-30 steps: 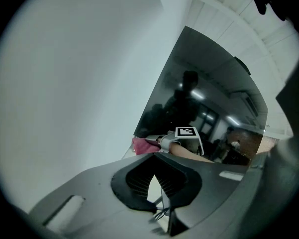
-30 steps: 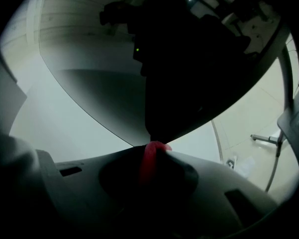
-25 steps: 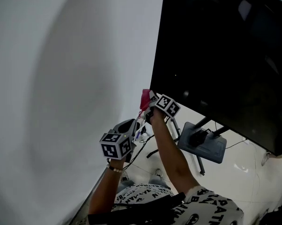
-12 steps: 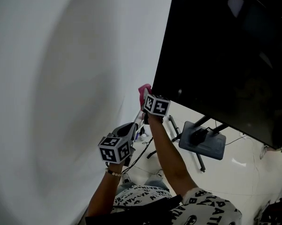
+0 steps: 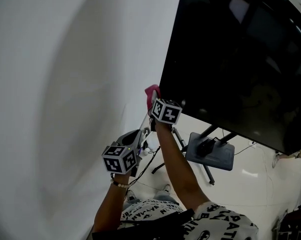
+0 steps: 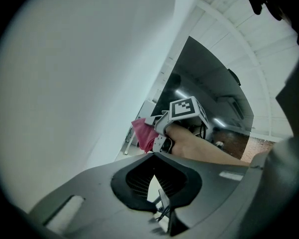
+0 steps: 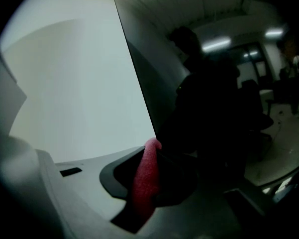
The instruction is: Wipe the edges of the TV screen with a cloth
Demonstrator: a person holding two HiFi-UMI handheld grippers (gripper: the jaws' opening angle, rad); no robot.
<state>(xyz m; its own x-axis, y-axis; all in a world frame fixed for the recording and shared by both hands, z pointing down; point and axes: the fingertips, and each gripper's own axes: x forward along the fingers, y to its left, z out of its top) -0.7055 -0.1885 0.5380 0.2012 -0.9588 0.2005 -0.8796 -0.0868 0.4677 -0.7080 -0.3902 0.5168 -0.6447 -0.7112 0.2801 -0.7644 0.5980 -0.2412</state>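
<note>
Fingers on my left gripper (image 6: 154,156) are drawn together with nothing between them. It hangs low beside the wall (image 5: 65,84), below and well short of the TV (image 5: 240,59), and does no work.

My right gripper (image 5: 154,103) is the one that matters. It is raised higher and to the right of the left one. Its jaws are clamped on the pink cloth (image 7: 145,183), which bulges out past their tips.

The cloth (image 5: 151,92) sits at the TV's lower left corner, touching it or very nearly; I can't tell which. From that corner the left edge (image 7: 137,73) runs straight up and away from my fingers, and the bottom edge slopes off to my right above the stand (image 5: 210,151).

I judge the next stroke has to follow one of those two lines. The left edge is the handier, since the cloth already lies along it. Only my right gripper can reach it.
</note>
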